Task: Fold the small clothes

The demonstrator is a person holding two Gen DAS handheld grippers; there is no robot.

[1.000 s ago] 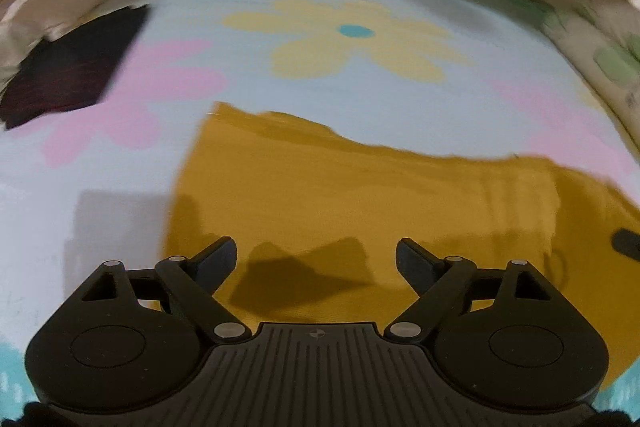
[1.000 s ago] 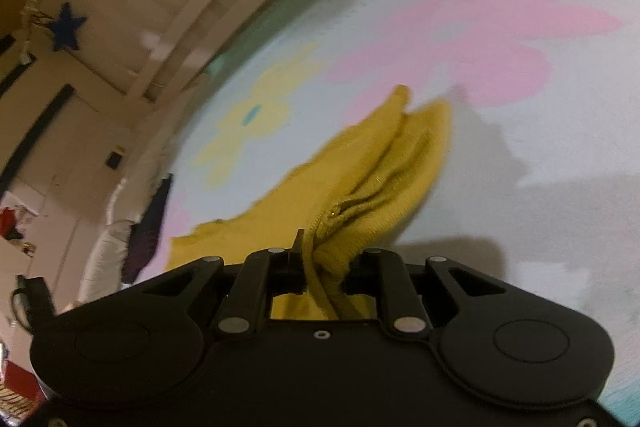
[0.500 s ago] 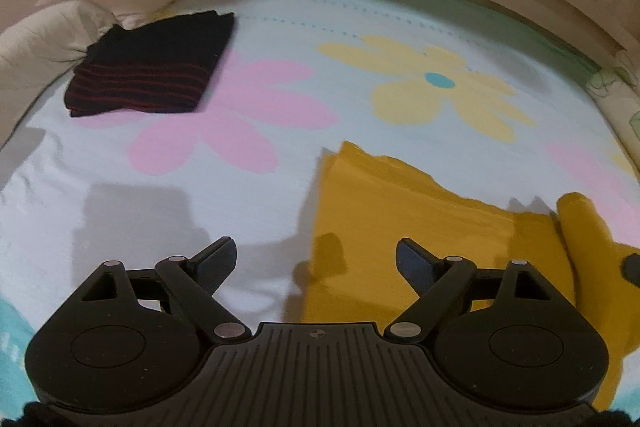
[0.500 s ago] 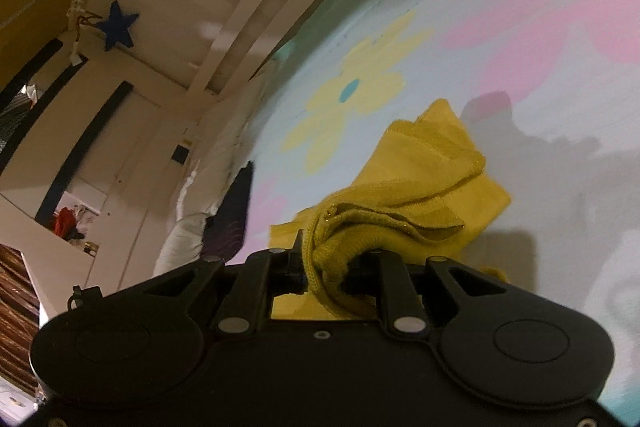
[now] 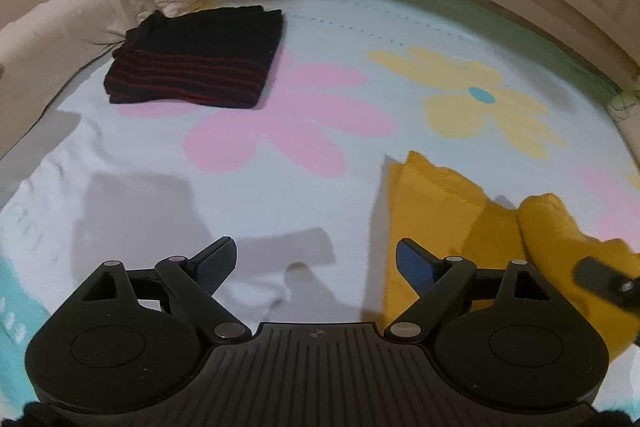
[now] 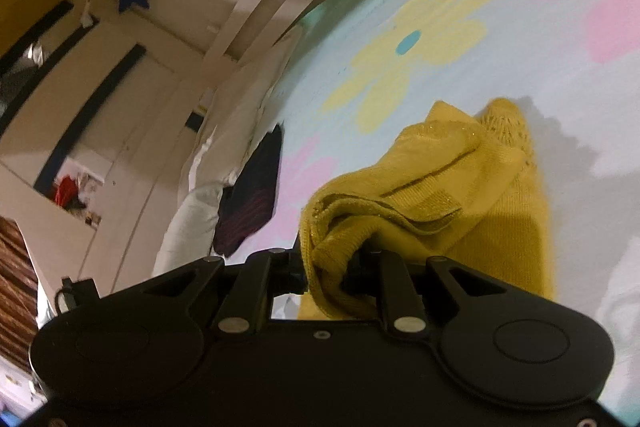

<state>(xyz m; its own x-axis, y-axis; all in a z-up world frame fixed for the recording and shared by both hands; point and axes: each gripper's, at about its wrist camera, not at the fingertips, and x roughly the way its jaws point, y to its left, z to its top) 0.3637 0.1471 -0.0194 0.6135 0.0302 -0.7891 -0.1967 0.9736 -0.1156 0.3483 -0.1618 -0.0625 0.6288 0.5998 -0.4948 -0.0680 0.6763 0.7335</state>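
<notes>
Moved: left tongs (image 5: 316,261) have slid sideways off the yellow garment (image 5: 436,211); a second ago they hung over it, now only bare sheet (image 5: 280,163) lies between the jaws.
Moved also: right tongs (image 6: 326,269) have carried the garment's edge across, so the cloth now lies doubled and bunched where it was spread flat before.
Left tongs: apart, wide, nothing between them.
Right tongs: clamped on a rolled edge of the yellow garment (image 6: 452,187), near together.
Garment: on the bed, to the right of the left tongs; one part flat on the sheet, one part lifted in the right tongs.
Black garment (image 5: 196,63): folded already, near the pillow (image 5: 76,15), well apart from the yellow one.
Meaning: I judge that one fold is in hand and not yet laid down; the left hand has stepped away to leave room.
Next: the held edge needs to be laid on the flat part, edges matching.
Risk: the knit is thick and bunched, so it may land crooked.
</notes>
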